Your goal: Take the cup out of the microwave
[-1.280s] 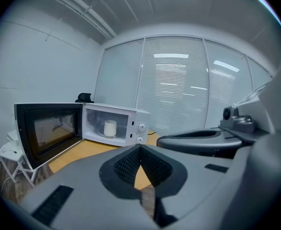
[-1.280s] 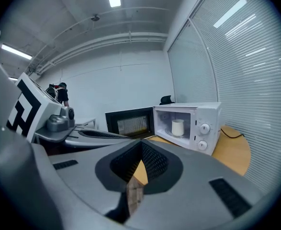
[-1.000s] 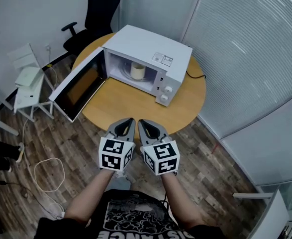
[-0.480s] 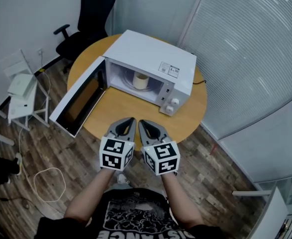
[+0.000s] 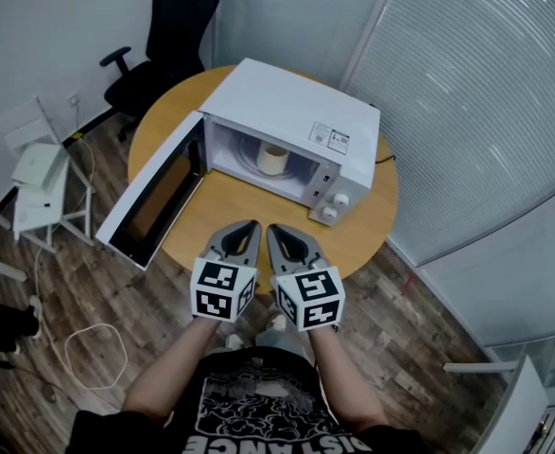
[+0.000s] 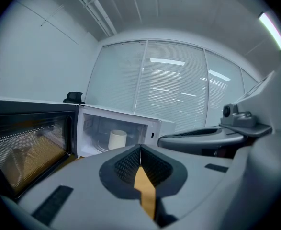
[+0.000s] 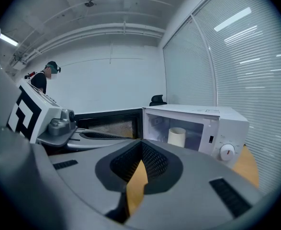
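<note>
Round wooden table [image 5: 250, 202] bearing open white microwave [image 5: 296, 110]

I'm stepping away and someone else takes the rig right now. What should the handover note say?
Left hand-held gripper: shut, empty, short of the microwave.
Right hand-held gripper: shut, empty, beside the left one.
Cup: upright inside the microwave, which sits on the round table.
Done: the door stands wide open.
Left: open a gripper, reach in, grip the cup, bring it out.
</note>
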Demonstrator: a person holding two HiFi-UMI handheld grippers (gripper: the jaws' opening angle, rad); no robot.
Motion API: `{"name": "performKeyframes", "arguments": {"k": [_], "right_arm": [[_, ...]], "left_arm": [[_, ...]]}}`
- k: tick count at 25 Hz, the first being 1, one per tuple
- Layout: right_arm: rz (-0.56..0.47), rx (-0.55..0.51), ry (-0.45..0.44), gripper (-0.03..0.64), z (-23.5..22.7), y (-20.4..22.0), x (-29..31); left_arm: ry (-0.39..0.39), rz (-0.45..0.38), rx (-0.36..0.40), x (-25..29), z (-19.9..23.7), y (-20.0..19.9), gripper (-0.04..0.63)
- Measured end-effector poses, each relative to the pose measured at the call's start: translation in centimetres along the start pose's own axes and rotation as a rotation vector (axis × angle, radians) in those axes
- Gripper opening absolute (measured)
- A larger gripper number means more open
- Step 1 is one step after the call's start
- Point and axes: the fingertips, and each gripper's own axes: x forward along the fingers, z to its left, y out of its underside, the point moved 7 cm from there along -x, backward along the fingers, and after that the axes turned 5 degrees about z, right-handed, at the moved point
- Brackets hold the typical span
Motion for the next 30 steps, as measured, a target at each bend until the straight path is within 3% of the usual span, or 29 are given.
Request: {"name": "performKeyframes", "arguments": {"k": [13,30], "right_arm": [[-0.012,0.014,0.002,0.017,-4.6,-0.9,3.8],[0.004,-0.015,-0.035,0.017,-10.2,-2.5,8.7]], "left_arm": [[-0.008,-0.014,0.038,5.7,1.3,-1.3,0.011],[-0.032,-0.008,0.023,13.9,3.8,-2.2,0.012]]}}
